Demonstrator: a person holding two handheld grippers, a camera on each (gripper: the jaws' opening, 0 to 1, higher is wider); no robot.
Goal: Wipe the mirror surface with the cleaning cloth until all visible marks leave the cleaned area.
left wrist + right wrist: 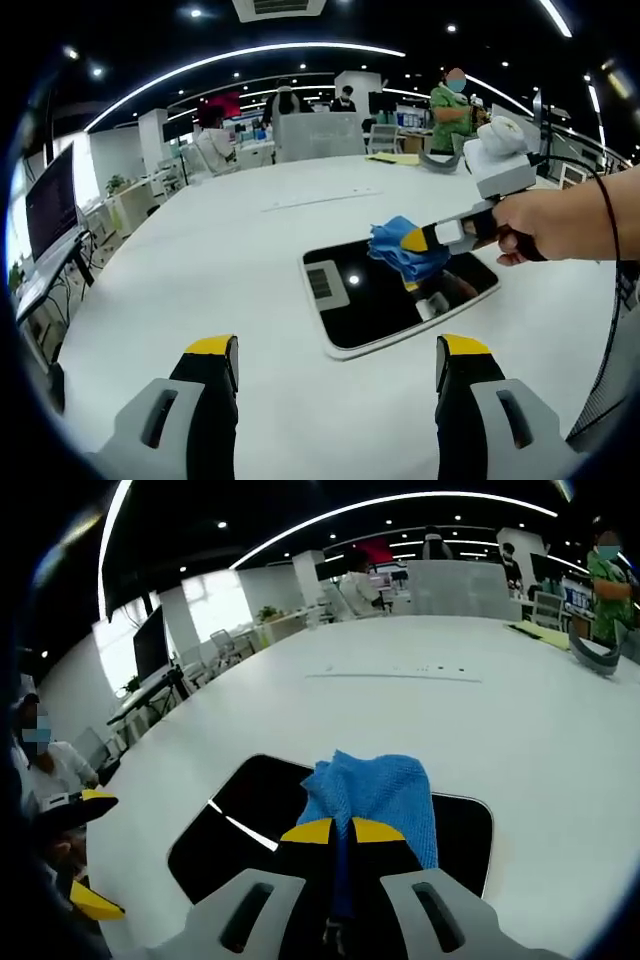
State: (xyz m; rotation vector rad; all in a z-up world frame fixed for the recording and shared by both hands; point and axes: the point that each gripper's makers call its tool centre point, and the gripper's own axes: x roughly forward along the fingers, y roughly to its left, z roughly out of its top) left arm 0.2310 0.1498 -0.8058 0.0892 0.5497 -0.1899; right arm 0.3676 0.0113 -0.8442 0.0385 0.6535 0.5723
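A flat rectangular mirror [385, 300] with a white rim lies on the white table [220, 260], reflecting ceiling lights. My right gripper [418, 240], held by a hand, comes in from the right and is shut on a blue cleaning cloth [400, 250] held against the mirror's far part. In the right gripper view the blue cloth [375, 790] bunches out ahead of the shut right gripper [342, 832] over the dark mirror [235, 830]. My left gripper [338, 355] stands open above the table just short of the mirror's near edge, nothing between its jaws.
A grey curved object [435, 163] and yellow papers [392, 158] lie at the table's far side. A thin strip [320, 198] lies beyond the mirror. Several people stand or sit at desks behind. A monitor [48, 200] stands at the left.
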